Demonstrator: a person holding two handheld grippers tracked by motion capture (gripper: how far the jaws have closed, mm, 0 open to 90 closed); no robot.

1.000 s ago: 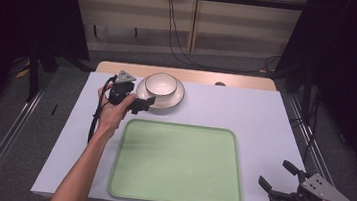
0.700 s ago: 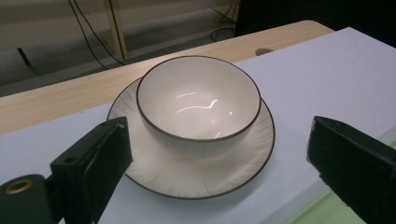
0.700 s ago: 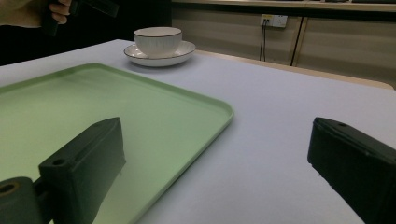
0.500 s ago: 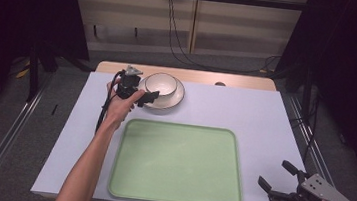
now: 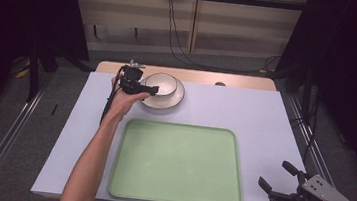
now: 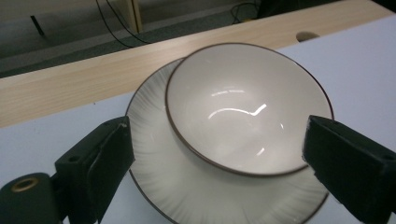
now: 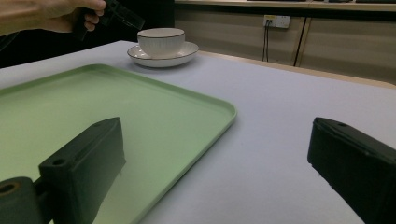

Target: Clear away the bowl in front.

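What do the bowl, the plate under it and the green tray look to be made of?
Bowl: likely glazed ceramic; glossy cream surface with sharp light reflections and a thin dark rim line.
Plate: probably the same glazed ceramic; matching cream tone, dark edge, fine radial ribbing.
Tray: seemingly plastic; uniform pale green, matte sheen, rounded moulded lip.

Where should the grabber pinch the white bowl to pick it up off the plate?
Best on the thin rim of the bowl, probably the side nearest the left gripper, coming down from above. The bowl sits upright on the plate with its mouth open, so one jaw could go inside and one outside. Its round wall looks too wide and smooth to squeeze across safely.
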